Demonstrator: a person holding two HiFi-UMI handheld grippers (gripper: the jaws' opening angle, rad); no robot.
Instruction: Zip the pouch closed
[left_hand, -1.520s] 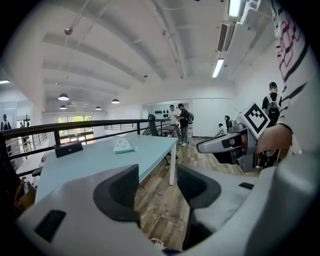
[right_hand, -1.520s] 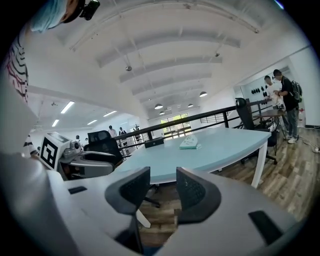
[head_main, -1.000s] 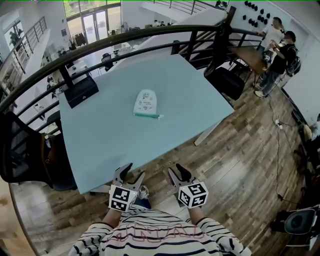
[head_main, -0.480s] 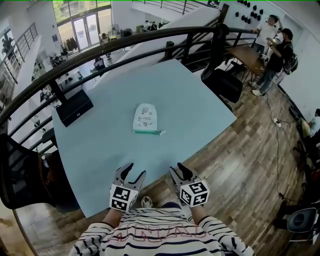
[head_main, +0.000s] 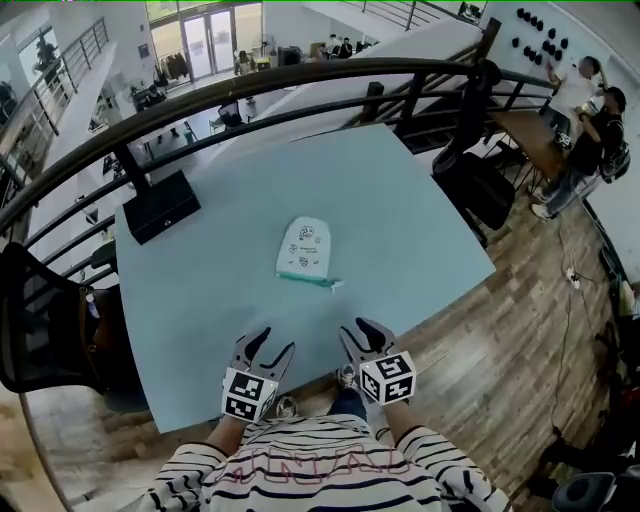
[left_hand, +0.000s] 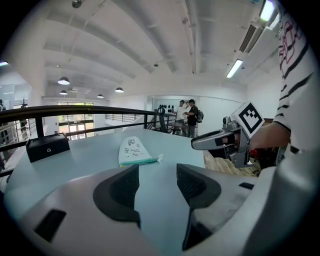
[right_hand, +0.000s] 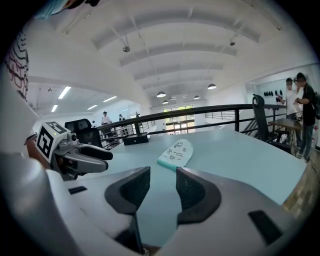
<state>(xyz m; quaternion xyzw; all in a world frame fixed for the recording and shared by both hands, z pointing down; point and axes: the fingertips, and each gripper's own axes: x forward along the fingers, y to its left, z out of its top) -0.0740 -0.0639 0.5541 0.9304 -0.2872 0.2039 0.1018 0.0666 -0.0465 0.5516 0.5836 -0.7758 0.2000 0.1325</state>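
Observation:
A small white pouch with printed figures and a teal zip edge lies flat in the middle of the pale blue table. It also shows ahead in the left gripper view as the pouch and in the right gripper view as the pouch. My left gripper hovers at the table's near edge, open and empty. The right gripper is beside it, also open with nothing between its jaws. Both are well short of the pouch.
A black box sits at the table's far left corner. A dark railing runs behind the table, with black chairs on the right and on the left. Two people stand at the far right by a wooden table.
The head view has shifted, so the table and pouch sit slightly lower and to the right. Both grippers stay open at the near edge.

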